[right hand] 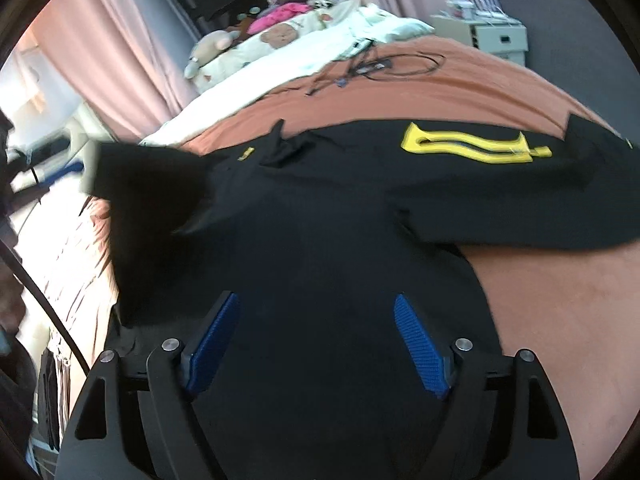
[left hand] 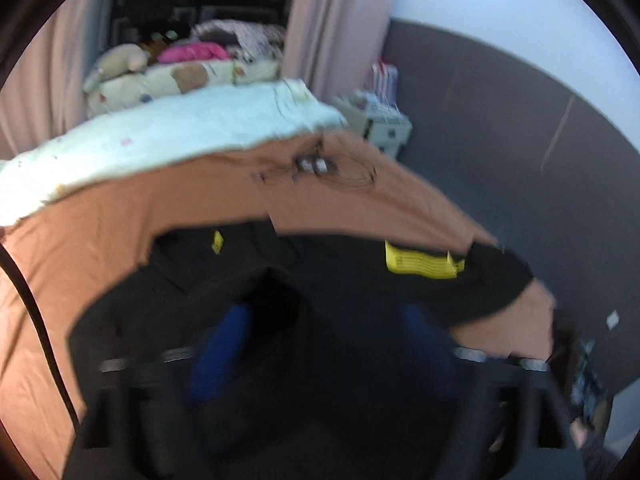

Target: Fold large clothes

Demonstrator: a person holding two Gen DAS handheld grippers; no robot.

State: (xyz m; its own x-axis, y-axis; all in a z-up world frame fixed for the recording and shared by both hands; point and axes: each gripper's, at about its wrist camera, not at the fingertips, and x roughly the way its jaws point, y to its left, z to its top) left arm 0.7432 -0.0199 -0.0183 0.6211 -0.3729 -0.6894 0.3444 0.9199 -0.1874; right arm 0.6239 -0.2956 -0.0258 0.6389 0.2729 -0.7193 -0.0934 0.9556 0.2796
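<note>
A black shirt (right hand: 320, 208) with a yellow wavy logo (right hand: 468, 146) lies spread on a brown sheet (right hand: 560, 300) over a bed. My right gripper (right hand: 316, 316) is open just above the shirt's lower body, its blue pads (right hand: 214, 344) wide apart and empty. In the left wrist view the same shirt (left hand: 320, 280) fills the lower middle, with the logo (left hand: 420, 264) at right. My left gripper (left hand: 324, 320) is open, blue pads (left hand: 224, 344) apart, with a fold of black cloth rising between them; the view is blurred.
A white blanket (left hand: 180, 128) and stuffed toys (left hand: 120, 60) lie at the bed's far end. Black cables (right hand: 380, 66) lie on the brown sheet beyond the shirt. A white drawer unit (right hand: 496, 36) stands by the grey wall (left hand: 500, 120). Pink curtains (left hand: 332, 20) hang behind.
</note>
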